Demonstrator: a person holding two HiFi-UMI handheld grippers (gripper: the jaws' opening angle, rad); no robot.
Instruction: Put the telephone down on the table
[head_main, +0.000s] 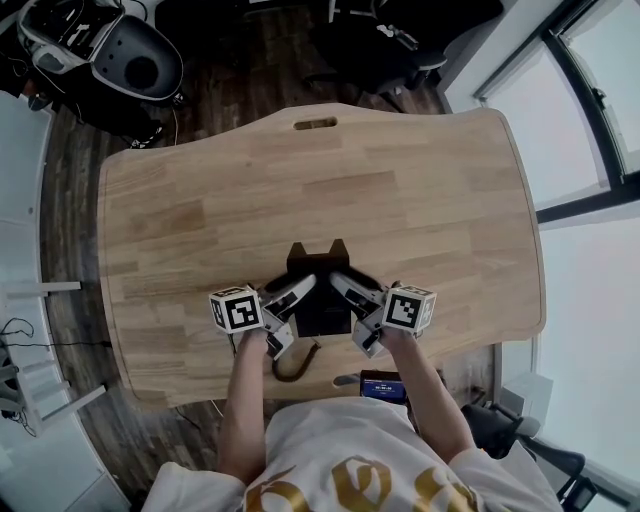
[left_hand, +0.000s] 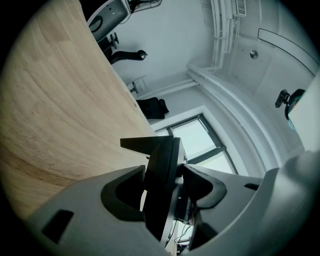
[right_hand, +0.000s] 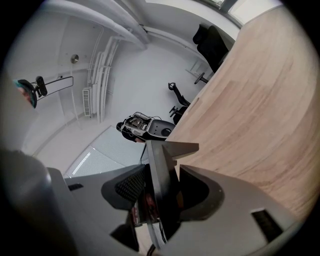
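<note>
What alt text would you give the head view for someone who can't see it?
Seen from above, a person grips a black telephone from both sides, left tool and right tool each clamped on an edge, over a wooden table.

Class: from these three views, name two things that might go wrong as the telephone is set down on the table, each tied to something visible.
1. The left gripper and right gripper each pinch only a thin edge of the telephone. If one slips, it may tilt and drop onto the table.
2. The cord curls beneath, by the table's near edge. It could snag or end up trapped under the telephone.
</note>
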